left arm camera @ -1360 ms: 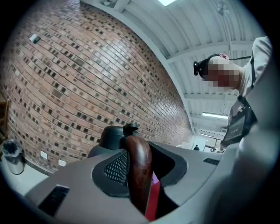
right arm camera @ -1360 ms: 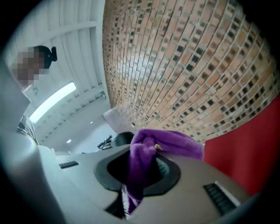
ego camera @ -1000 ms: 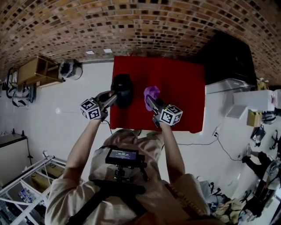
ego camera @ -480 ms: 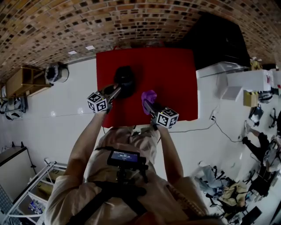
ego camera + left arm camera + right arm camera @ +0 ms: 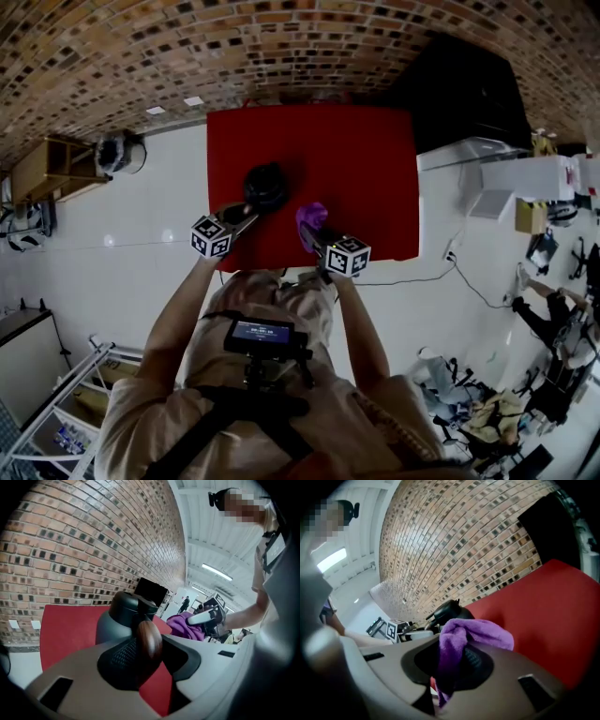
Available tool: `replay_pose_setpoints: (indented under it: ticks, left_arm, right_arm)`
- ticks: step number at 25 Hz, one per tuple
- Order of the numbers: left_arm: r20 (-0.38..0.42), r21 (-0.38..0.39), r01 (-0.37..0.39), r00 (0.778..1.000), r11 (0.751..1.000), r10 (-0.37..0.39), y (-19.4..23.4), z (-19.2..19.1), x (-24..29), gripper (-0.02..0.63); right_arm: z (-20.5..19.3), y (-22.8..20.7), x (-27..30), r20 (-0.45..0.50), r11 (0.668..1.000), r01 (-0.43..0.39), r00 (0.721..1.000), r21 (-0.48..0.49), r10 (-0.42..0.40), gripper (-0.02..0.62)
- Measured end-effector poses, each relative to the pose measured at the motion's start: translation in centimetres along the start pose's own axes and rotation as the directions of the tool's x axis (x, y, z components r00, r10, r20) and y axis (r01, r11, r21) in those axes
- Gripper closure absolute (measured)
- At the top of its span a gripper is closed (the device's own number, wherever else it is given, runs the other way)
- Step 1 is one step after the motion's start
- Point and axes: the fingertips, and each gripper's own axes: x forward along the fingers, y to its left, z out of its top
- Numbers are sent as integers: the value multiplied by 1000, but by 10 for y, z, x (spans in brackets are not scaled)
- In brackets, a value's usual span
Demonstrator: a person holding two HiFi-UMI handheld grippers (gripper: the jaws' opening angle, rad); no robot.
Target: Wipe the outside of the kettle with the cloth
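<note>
Left gripper (image 5: pixel 242 216) is pinching the dark kettle (image 5: pixel 265 185) by its wooden handle (image 5: pixel 149 641). The kettle's hanging low over the near left part of the red table (image 5: pixel 366 178), and I can't tell whether it's actually touching down. Right gripper (image 5: pixel 317 236) is clamping a bunched purple cloth (image 5: pixel 310 217), holding it just right of the kettle without touching it. A brick wall (image 5: pixel 281 47) is running behind the table.

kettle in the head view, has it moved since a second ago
Yes. The kettle is now further in from the left edge of the red table, toward its middle.
</note>
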Motion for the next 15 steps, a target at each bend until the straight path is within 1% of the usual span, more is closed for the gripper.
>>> replay_pose_setpoints:
  ticks: [3,5,7,9,11,12,13,15]
  left_arm:
    - [-41,-15,-29,999,999,28,-3,-18,-5,469]
    - [-55,-2,-61,997,998,61,-6,-25,-8,469]
    - [-62,15,-97,993,995,98,-8,-26,-8,393]
    - [-61,32,-158,985,987,160,-7,-19,-9,348]
    - [-68,69,-236,968,969,240,-2,-11,-15,323]
    - [-84,102,-266,958,959,274,0,-8,-19,314]
    - [-105,141,-283,949,949,298,0,-6,-23,314]
    - [-139,211,-290,936,934,322,0,-6,-32,314]
  right_arm:
    - [-15,13,14,-65,997,-12,998,-70,8,520]
    - [-28,25,27,-109,992,-38,994,-118,25,520]
    - [-43,36,42,-162,982,-66,986,-179,37,520]
    - [-55,49,57,-208,968,-98,977,-232,49,520]
    - [-63,61,68,-243,954,-122,969,-274,54,520]
    - [-66,66,72,-253,948,-130,966,-291,55,520]
    - [-66,71,76,-255,943,-135,965,-304,56,520]
    - [-60,79,82,-238,938,-137,969,-317,61,520]
